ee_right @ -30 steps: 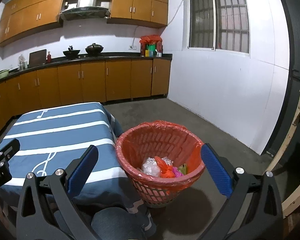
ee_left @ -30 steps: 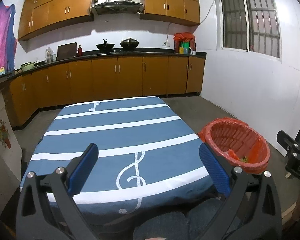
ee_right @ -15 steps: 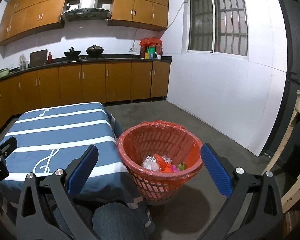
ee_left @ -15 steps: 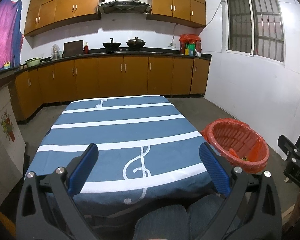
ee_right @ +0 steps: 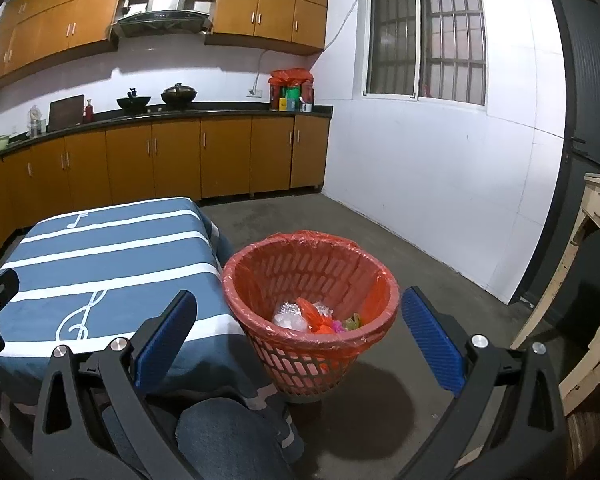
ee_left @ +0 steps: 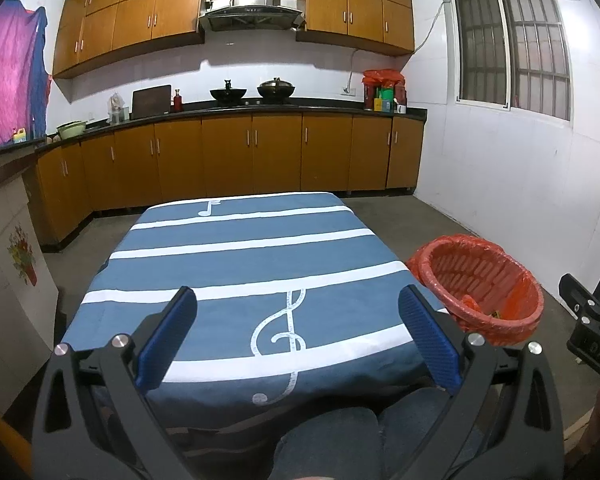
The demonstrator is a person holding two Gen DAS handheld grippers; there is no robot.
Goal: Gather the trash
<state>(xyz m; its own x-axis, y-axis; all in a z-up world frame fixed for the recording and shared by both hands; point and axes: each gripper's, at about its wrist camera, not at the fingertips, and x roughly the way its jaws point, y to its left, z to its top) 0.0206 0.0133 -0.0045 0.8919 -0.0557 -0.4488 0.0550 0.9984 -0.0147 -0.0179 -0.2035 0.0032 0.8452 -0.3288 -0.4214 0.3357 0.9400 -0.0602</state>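
A red plastic basket (ee_right: 260, 276) lined with a red bag stands on the floor right of the table; it also shows in the left wrist view (ee_left: 452, 256). Several pieces of trash (ee_right: 312, 318) lie in its bottom: clear wrappers, orange and pink scraps. My left gripper (ee_left: 298, 336) is open and empty above the near end of the table (ee_left: 240, 248), which wears a blue cloth with white stripes and music notes. My right gripper (ee_right: 298, 336) is open and empty, above and in front of the basket. No trash shows on the cloth.
My knees in jeans (ee_right: 228, 436) are at the table's near edge. Wooden cabinets (ee_left: 228, 156) line the far wall, with pans on the counter. A pale wooden table (ee_right: 596, 248) stands at the far right. Grey concrete floor (ee_right: 380, 248) surrounds the basket.
Both grippers have pulled back and risen a little, so the table and basket look smaller and farther. Both stay open and empty.
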